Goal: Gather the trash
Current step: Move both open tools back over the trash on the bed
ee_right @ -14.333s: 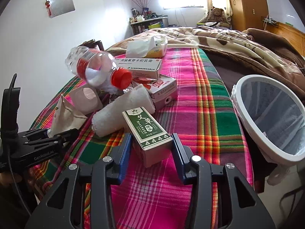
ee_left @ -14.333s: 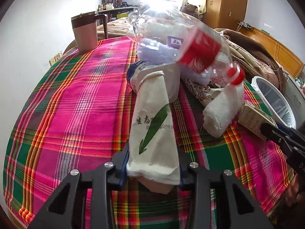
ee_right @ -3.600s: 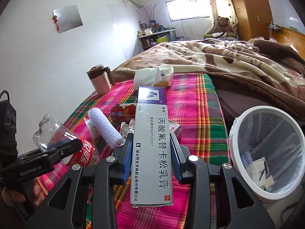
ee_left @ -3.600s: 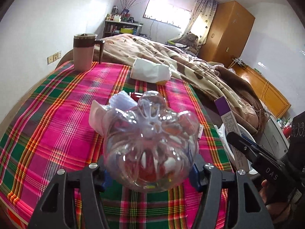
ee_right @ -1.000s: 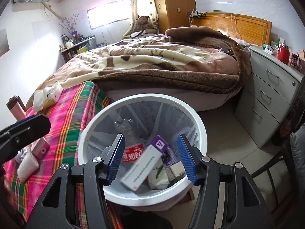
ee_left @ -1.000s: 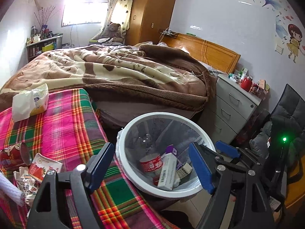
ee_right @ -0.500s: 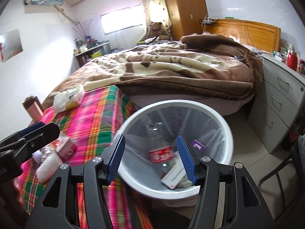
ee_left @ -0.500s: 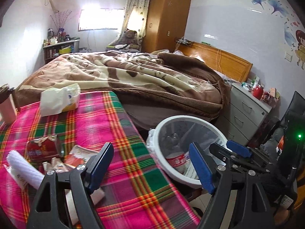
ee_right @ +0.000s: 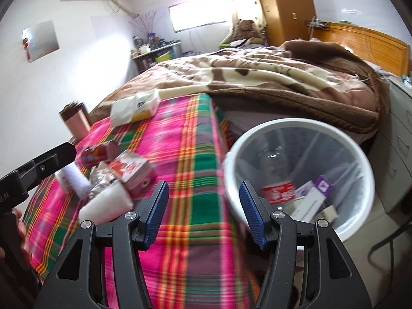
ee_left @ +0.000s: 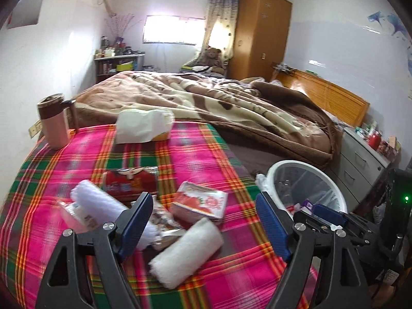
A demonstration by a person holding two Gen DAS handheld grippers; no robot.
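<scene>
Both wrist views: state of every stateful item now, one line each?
left gripper: open, nothing between the jaws.
right gripper: open, nothing between the jaws.
trash bin: upright beside the table, partly filled.
plastic bottle: inside the bin.
purple-and-white box: inside the bin.
red can: lying on its side on the cloth.
white rolls: lying on the cloth.
red-and-white carton: lying flat.
pink mug: upright.

Two white foam rolls (ee_left: 186,253) (ee_left: 103,203), one red can (ee_left: 131,184), one red carton (ee_left: 199,203), one tissue pack (ee_left: 143,126), one mug (ee_left: 52,121), one bin (ee_right: 298,128) holding one bottle (ee_right: 276,180).
</scene>
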